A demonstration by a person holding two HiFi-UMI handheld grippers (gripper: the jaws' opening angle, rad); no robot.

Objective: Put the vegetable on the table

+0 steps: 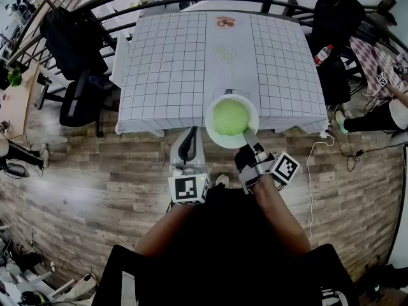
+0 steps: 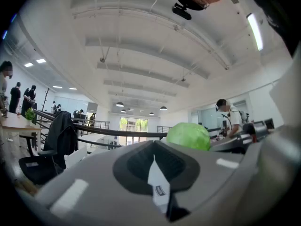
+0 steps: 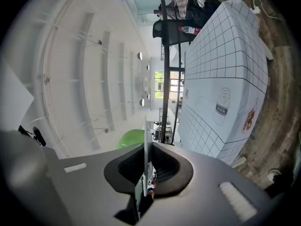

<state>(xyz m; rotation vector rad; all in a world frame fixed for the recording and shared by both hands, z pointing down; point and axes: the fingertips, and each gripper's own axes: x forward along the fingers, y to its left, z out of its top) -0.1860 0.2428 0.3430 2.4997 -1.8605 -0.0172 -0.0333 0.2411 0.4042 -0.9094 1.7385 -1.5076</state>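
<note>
A round green cabbage (image 1: 230,117) lies on a white plate (image 1: 215,136) that hangs in the air over the front edge of the white checked table (image 1: 172,62). My right gripper (image 1: 248,138) is shut on the plate's near rim. In the right gripper view the plate (image 3: 146,142) shows edge-on between the pads, with the cabbage (image 3: 130,137) behind it. My left gripper (image 1: 187,146) is shut and holds nothing, just left of the plate by the table's front edge. In the left gripper view its jaws point upward, and the cabbage (image 2: 188,135) shows beyond them.
Black chairs with a jacket (image 1: 76,43) stand left of the table. A red-capped bottle (image 1: 322,55) and another chair are at its right. A white cable (image 1: 315,158) lies on the wooden floor, where a person (image 1: 382,113) sits at the far right. A railing runs behind the table.
</note>
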